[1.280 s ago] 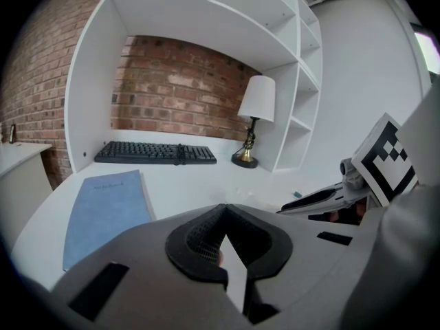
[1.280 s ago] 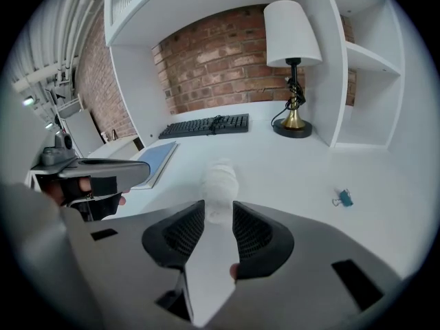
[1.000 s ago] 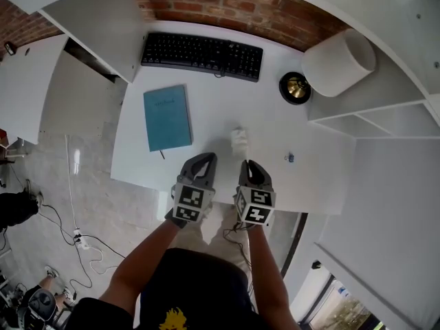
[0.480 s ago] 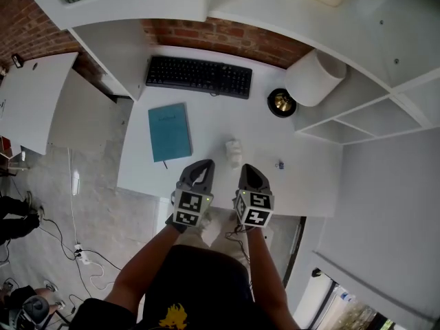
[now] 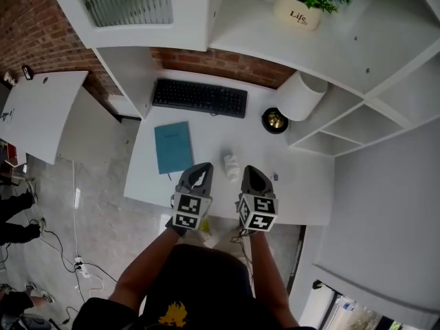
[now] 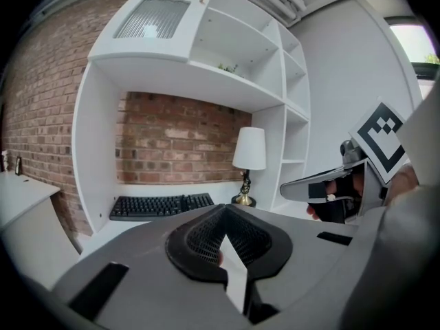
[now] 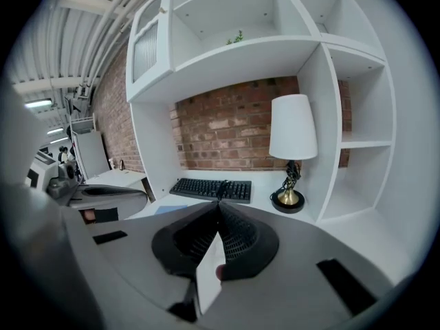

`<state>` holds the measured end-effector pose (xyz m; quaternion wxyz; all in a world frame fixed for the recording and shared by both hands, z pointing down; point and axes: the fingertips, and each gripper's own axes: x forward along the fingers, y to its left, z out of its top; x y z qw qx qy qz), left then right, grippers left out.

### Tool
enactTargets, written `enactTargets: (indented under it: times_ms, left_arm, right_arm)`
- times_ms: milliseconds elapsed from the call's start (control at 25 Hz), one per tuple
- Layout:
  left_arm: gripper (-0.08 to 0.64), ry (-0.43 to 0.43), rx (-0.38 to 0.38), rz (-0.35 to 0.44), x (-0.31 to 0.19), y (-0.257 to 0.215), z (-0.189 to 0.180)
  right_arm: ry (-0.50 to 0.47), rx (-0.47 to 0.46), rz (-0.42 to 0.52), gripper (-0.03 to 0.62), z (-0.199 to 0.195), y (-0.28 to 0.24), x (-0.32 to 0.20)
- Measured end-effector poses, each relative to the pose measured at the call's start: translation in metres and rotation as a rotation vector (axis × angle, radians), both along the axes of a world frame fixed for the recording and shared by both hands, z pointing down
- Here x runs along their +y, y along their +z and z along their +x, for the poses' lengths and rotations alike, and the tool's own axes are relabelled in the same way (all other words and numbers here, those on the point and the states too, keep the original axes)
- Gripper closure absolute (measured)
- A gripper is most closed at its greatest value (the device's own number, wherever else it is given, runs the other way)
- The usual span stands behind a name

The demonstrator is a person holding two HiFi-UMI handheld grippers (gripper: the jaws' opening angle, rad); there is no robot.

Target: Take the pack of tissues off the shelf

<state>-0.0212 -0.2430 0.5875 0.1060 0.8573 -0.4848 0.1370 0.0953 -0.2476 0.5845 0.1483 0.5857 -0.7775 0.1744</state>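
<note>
Left gripper (image 5: 200, 172), right gripper (image 5: 250, 176): jaws closed, both empty; held side by side, pointing forward over near edge of desk (image 5: 302, 188), forearms tucked to body. Tissues (image 5: 232, 165): lying on desk, just ahead, between both tips

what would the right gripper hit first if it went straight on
Likely the keyboard: the shut right gripper points at it in its own view. Height is unclear, so it might pass over to the brick wall.

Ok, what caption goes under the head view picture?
Both shut, left gripper and right gripper hover over the desk edge, white tissue pack just ahead.
</note>
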Motion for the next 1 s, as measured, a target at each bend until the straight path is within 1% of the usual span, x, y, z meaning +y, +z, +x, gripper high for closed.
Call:
enactTargets:
  times_ms: [240,400,640,800,1000]
  left_arm:
    - [0.546,-0.012,0.004,0.069,-0.006,-0.036,-0.008]
    - [0.546,-0.019,0.014,0.109,-0.013,-0.057,-0.009]
    - [0.546,-0.019,0.037,0.149,-0.018,-0.083,-0.010]
    - [0.546,-0.009,0.058,0.157,-0.020,-0.094,-0.008]
    - [0.546,0.000,0.059,0.191,-0.022,-0.112,-0.008]
  right_arm:
    - [-0.026,-0.008,0.075,0.591,-0.013,-0.036,-0.002]
    - [-0.033,-0.008,0.117,0.591,-0.014,-0.056,-0.005]
    - [-0.011,0.008,0.191,0.591,-0.008,-0.093,-0.008]
    - [-0.006,0.002,0.232,0.591,-0.004,-0.114,-0.010]
    - [0.021,-0.007,0.269,0.591,0.002,-0.137,-0.012]
